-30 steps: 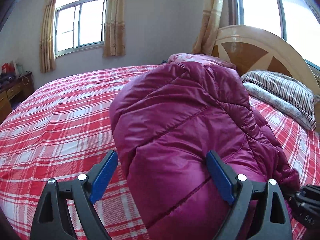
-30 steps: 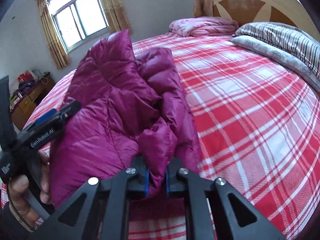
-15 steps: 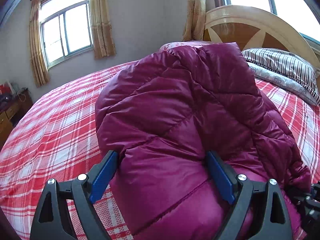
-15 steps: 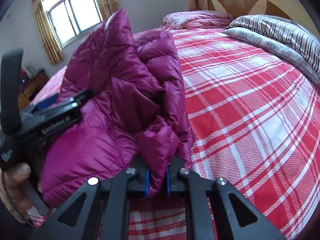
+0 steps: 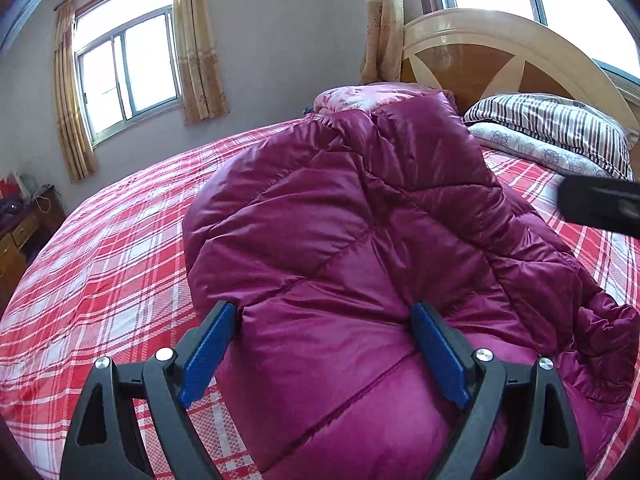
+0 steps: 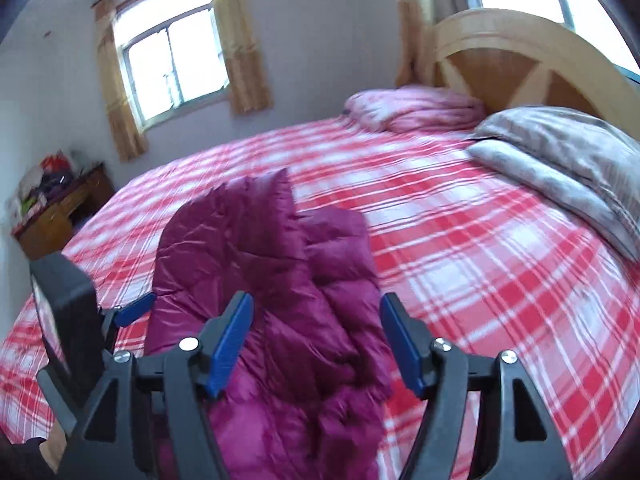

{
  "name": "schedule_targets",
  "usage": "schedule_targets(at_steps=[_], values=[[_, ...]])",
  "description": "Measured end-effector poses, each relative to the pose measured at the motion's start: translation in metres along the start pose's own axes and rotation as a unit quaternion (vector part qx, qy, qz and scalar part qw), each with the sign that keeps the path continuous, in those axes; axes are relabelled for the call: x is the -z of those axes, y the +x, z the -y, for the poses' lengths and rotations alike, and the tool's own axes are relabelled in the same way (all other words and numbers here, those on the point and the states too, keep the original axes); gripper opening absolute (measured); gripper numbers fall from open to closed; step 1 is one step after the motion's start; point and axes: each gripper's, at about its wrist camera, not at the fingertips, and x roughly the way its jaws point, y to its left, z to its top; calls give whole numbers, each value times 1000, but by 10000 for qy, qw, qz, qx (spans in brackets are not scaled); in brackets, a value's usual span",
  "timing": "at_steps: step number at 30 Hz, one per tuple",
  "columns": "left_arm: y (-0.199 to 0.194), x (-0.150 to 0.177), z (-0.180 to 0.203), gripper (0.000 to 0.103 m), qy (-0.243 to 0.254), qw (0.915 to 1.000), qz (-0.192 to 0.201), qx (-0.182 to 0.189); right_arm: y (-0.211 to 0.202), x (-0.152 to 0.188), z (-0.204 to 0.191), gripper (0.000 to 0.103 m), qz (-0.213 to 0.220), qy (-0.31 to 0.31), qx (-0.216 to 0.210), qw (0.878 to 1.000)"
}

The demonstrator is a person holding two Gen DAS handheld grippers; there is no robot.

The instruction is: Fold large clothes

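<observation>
A magenta quilted down jacket (image 5: 360, 248) lies bunched on the red plaid bed (image 5: 112, 264). My left gripper (image 5: 320, 344) is open, its blue pads either side of the jacket's near end, pressed against the padding. In the right wrist view the jacket (image 6: 272, 280) lies flat on the bed. My right gripper (image 6: 316, 340) is open above it and holds nothing. The left gripper's body (image 6: 68, 320) shows at the left of that view, and the right gripper's body (image 5: 600, 204) shows at the right edge of the left wrist view.
A wooden headboard (image 5: 500, 52) stands at the back right with striped and patterned pillows (image 5: 560, 128) and a folded pink quilt (image 6: 416, 108). A wooden cabinet (image 6: 60, 216) with clutter stands at the left wall. Curtained windows (image 5: 128, 68) are behind.
My right gripper has opened and let go of the jacket fold, then risen above it. The jacket has dropped flatter on the bed. My left gripper stays open around the jacket.
</observation>
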Motion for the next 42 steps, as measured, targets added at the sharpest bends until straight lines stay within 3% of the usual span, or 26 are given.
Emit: schedule_targets(at_steps=[3, 5, 8, 13, 16, 20, 28, 42], values=[[-3, 0, -3, 90, 57, 10000, -16, 9, 33, -11, 0, 62, -237, 73, -397, 9989], [-7, -3, -7, 90, 102, 9999, 20, -63, 50, -11, 3, 27, -437, 78, -672, 9968], [-14, -12, -12, 90, 18, 9992, 264, -310, 55, -3, 13, 11, -552, 219, -748, 9954], [-9, -30, -17, 90, -277, 9980, 319, -479, 26, 13, 35, 8, -328, 577, -483, 9966], [15, -32, 2, 90, 113, 9979, 3, -644, 34, 20, 40, 8, -454, 711, -136, 9963], [36, -23, 23, 90, 414, 9955, -118, -848, 51, 33, 59, 8, -519, 961, -160, 9939], [58, -12, 8, 98, -173, 9971, -463, -581, 64, 41, 65, 8, -627, 975, -259, 9929], [71, -17, 18, 99, -108, 9963, -573, -633, 70, 46, 62, 7, -656, 900, -191, 9936]])
